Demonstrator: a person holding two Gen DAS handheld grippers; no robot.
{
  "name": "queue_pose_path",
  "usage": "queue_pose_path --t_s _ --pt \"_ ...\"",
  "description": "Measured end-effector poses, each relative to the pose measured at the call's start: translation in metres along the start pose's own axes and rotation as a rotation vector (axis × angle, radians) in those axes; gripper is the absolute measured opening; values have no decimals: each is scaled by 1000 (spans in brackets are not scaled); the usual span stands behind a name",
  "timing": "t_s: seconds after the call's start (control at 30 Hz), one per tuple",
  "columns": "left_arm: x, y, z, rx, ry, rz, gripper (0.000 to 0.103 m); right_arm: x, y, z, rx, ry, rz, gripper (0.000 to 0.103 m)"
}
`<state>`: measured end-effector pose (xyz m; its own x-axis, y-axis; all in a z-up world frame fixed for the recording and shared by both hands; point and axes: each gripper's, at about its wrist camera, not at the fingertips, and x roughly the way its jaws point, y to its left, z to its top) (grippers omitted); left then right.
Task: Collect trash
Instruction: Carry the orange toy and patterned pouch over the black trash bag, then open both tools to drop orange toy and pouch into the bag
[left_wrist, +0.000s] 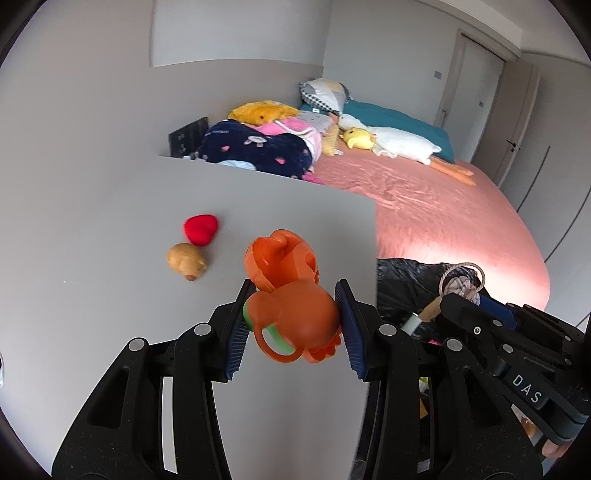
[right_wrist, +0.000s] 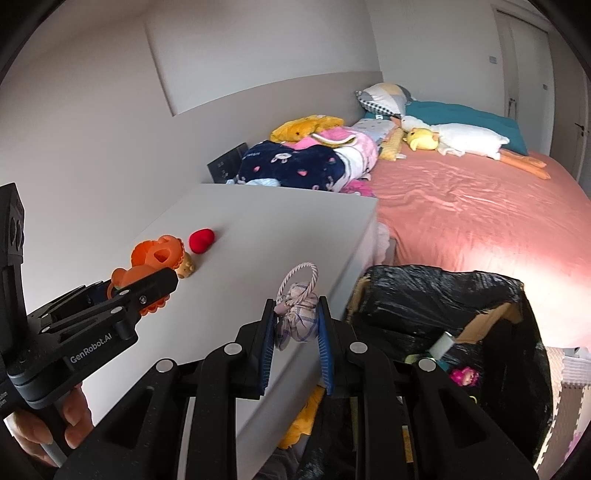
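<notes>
My left gripper (left_wrist: 291, 317) is partly open around a glossy orange moulded-plastic toy (left_wrist: 291, 295), rounded and lobed, with a loop handle and a green band near its base; both ribbed blue pads press its sides, and it hangs over the smooth matte grey tabletop (left_wrist: 147, 332). My right gripper (right_wrist: 297, 328) is closed down on a small soft fabric pouch of pale checked cloth (right_wrist: 297, 321), bunched and lumpy, with a twisted cream cord loop rising from its gathered neck. I hold it over the table's near edge, just beside the cardboard box lined with a crinkled black plastic bag (right_wrist: 424, 291).

On the tabletop lie a fuzzy red heart-shaped plush (left_wrist: 200, 228) and, touching it, a tan rounded plush animal (left_wrist: 185, 261). Beyond is a bed with a smooth salmon-pink sheet (left_wrist: 424, 206), wrinkled in places, piled at its head with fleecy blankets and stuffed toys.

Inside the bag I can make out a white tube-like piece (right_wrist: 443, 345) and something bright pink (right_wrist: 465, 376), but the rest is dark and blocked by my own fingers. In the right wrist view the orange toy partly hides the tan plush. Under the table's edge something yellow (right_wrist: 306, 424) shows; I cannot tell what.
</notes>
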<state>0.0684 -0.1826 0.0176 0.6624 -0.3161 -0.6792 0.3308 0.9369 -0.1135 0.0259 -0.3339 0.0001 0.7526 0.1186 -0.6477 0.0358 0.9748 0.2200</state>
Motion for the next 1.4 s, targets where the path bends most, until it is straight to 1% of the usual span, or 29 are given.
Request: queue_pose_path --t_s 0.57,1.1,1.33,1.37,1.4 --pt "5 -65 -5 72 23 -77 44 -33 -64 -9 81 -34 -72 23" --pt "23 -135 -9 199 74 -176 44 -58 -135 -13 178 -61 -190 23" --pt "29 -155 -16 246 99 -198 44 -59 -155 -14 209 -57 -222 23" --pt "30 -157 -16 256 103 -202 44 -58 -159 -13 213 -52 -231 24" --pt "31 -160 -18 275 107 -210 46 -57 -161 -12 215 -42 -234 32"
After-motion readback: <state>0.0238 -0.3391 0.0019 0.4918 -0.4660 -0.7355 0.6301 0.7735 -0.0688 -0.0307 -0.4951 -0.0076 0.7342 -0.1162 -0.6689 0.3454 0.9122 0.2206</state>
